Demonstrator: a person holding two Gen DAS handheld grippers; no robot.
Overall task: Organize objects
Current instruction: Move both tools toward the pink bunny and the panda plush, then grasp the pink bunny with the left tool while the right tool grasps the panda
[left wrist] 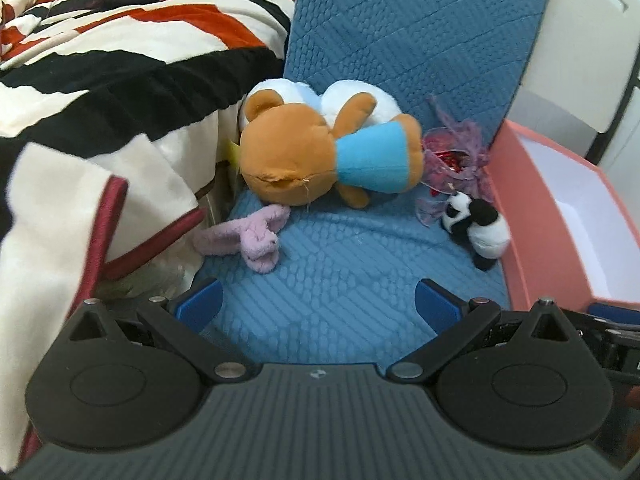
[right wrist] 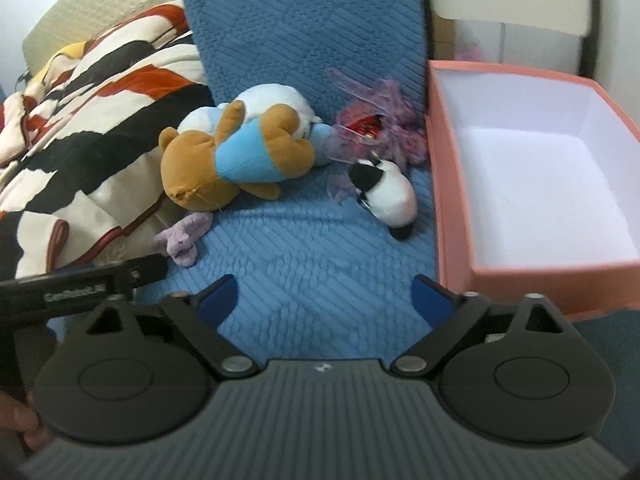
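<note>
A brown plush bear (left wrist: 304, 152) in a blue shirt lies on the blue quilted seat (left wrist: 340, 280), with a white-and-blue plush (left wrist: 360, 96) behind it. A small panda plush (left wrist: 476, 226) lies at the right, by a purple feathery toy (left wrist: 452, 156). A pink fuzzy item (left wrist: 248, 240) lies at the left. My left gripper (left wrist: 318, 302) is open and empty, short of the toys. In the right wrist view the bear (right wrist: 224, 160), panda (right wrist: 388, 192), feathery toy (right wrist: 372, 128) and pink item (right wrist: 184, 236) show too. My right gripper (right wrist: 322, 298) is open and empty.
A pink box (right wrist: 452, 208) with a white inside stands open right of the seat; it also shows in the left wrist view (left wrist: 532, 216). A striped blanket (left wrist: 100, 92) is heaped at the left. The left gripper's body (right wrist: 80, 284) shows at the right wrist view's left edge.
</note>
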